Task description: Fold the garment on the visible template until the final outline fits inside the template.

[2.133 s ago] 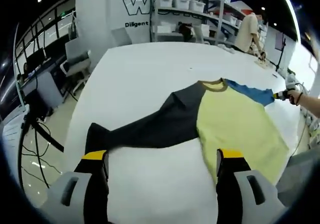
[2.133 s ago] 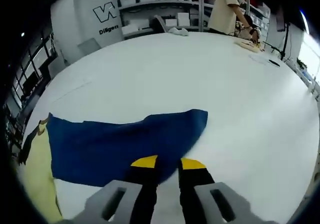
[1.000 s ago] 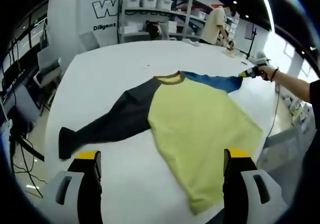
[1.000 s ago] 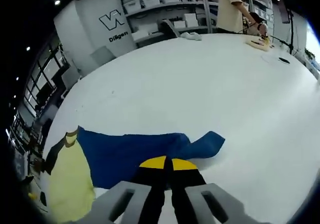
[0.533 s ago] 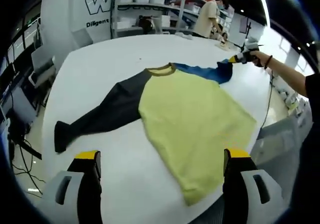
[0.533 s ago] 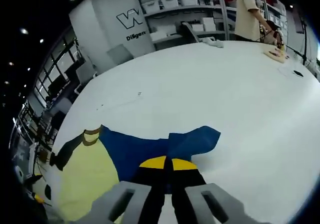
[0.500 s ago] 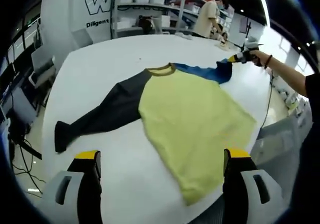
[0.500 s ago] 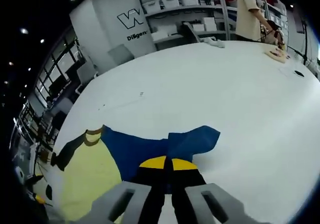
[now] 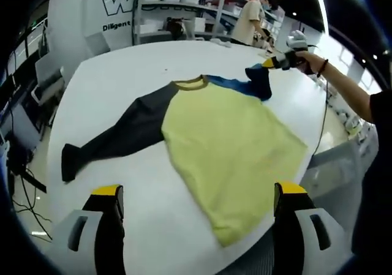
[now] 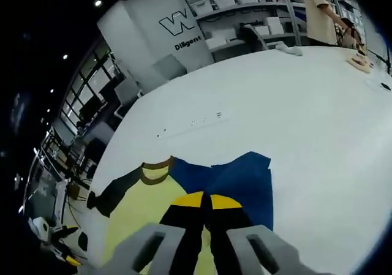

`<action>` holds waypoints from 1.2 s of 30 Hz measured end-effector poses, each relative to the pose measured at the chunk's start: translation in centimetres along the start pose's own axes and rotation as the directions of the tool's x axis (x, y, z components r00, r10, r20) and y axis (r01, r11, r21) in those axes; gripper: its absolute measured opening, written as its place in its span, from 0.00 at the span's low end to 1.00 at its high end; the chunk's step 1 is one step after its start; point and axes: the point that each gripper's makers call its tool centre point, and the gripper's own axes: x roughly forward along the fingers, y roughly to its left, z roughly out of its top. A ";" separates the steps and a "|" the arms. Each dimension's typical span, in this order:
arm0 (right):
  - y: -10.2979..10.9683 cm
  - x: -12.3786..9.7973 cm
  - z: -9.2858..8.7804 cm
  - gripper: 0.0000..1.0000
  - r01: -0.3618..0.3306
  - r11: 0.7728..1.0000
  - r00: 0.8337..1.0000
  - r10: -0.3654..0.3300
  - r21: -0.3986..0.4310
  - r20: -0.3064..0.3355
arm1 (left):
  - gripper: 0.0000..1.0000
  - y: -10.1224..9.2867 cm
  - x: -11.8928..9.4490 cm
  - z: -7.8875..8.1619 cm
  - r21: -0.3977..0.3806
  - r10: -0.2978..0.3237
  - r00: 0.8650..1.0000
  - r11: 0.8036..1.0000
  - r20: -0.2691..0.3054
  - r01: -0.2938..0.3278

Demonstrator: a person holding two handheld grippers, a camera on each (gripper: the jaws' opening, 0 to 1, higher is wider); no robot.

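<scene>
Right gripper [image 10: 206, 199] clamped on blue sleeve [image 10: 242, 183], jaws together, sleeve lifted and doubled back toward the collar [image 10: 154, 163]. In left gripper view, same gripper [image 9: 269, 62] held in a hand [image 9: 304, 60], blue sleeve [image 9: 254, 84] hanging bunched below it over the shirt's shoulder. Left gripper [image 9: 196, 192] spread wide, holding nothing, hovering above near edge of worktop [image 9: 116, 70]. Garment [image 9: 226, 137] lying flat on white worktop: yellow body, dark sleeve [image 9: 116, 137] stretched out to the left, hem close to worktop edge. Shelving with bins [image 9: 177, 5] and a standing person [image 9: 248, 24] behind. Template outline cannot be made out.
</scene>
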 end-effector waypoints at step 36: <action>18.1 5.6 -5.0 0.00 -0.143 0.929 0.988 0.117 -0.341 -0.096 | 0.99 0.2 -0.5 -0.9 -0.033 -0.017 1.000 0.999 0.007 0.017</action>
